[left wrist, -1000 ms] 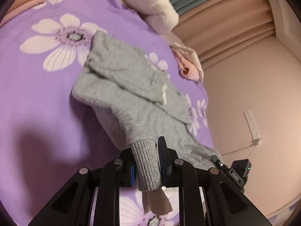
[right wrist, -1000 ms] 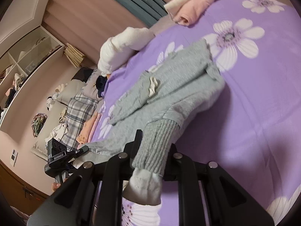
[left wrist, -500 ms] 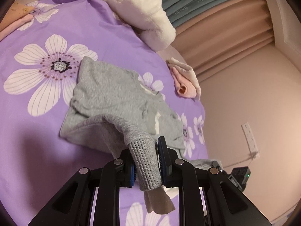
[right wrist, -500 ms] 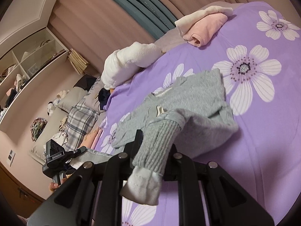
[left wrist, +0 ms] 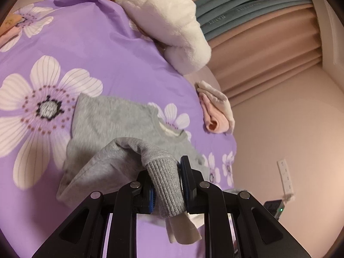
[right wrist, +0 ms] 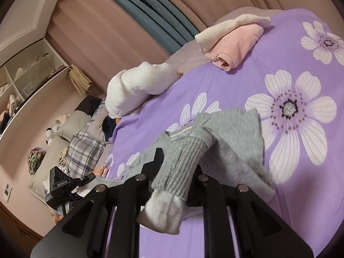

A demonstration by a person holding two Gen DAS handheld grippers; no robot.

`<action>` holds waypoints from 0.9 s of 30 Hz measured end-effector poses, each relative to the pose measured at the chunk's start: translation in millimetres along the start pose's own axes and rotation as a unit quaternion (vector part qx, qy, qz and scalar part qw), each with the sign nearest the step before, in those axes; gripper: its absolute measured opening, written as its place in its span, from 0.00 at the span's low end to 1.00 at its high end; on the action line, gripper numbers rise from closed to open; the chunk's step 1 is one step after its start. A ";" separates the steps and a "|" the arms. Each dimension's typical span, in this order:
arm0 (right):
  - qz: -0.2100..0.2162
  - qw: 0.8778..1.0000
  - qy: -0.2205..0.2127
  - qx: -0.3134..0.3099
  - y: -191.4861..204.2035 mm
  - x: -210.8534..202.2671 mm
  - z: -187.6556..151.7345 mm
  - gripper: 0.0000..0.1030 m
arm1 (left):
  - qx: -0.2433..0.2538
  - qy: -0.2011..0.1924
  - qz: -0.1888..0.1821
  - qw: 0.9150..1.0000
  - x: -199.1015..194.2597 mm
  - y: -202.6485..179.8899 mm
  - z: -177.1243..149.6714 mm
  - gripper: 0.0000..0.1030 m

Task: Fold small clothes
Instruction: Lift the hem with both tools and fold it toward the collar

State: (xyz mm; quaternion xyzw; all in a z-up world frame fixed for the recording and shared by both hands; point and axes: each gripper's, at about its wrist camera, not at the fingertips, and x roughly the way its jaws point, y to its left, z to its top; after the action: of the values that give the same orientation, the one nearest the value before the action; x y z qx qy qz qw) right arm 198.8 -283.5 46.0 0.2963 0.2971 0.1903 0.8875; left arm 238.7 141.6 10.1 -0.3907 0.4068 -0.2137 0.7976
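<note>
A: How far along is the fold?

B: Midway, I'd judge. The grey sweater (left wrist: 120, 124) lies mid-bed; the left gripper (left wrist: 166, 185) and right gripper (right wrist: 176, 167) each have jaws clamped on a ribbed hem corner, lifted toward the collar. Laying it down remains.

A: Room to move?

B: Bare purple bedspread (left wrist: 107, 49) on either side; a folded pink garment (right wrist: 234, 47) sits near the far edge.
</note>
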 end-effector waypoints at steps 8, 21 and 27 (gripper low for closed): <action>-0.013 1.000 -0.005 0.004 -4.1 36.4 33.3 0.15 | -0.022 -0.008 0.004 1.000 25.1 2.7 40.1 0.17; -0.057 0.996 0.036 0.062 -47.1 119.3 66.3 0.15 | -0.055 0.031 0.076 0.995 106.3 29.2 80.8 0.17; -0.088 0.983 0.076 0.141 -83.1 150.5 68.7 0.21 | -0.121 0.065 0.100 0.985 134.4 61.6 85.4 0.17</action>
State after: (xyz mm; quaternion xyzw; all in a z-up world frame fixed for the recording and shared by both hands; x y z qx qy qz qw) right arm 369.3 -297.0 -24.9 0.3756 0.4128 0.0897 0.8249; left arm 387.5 128.6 -72.7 -0.4267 0.5180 -0.1067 0.7336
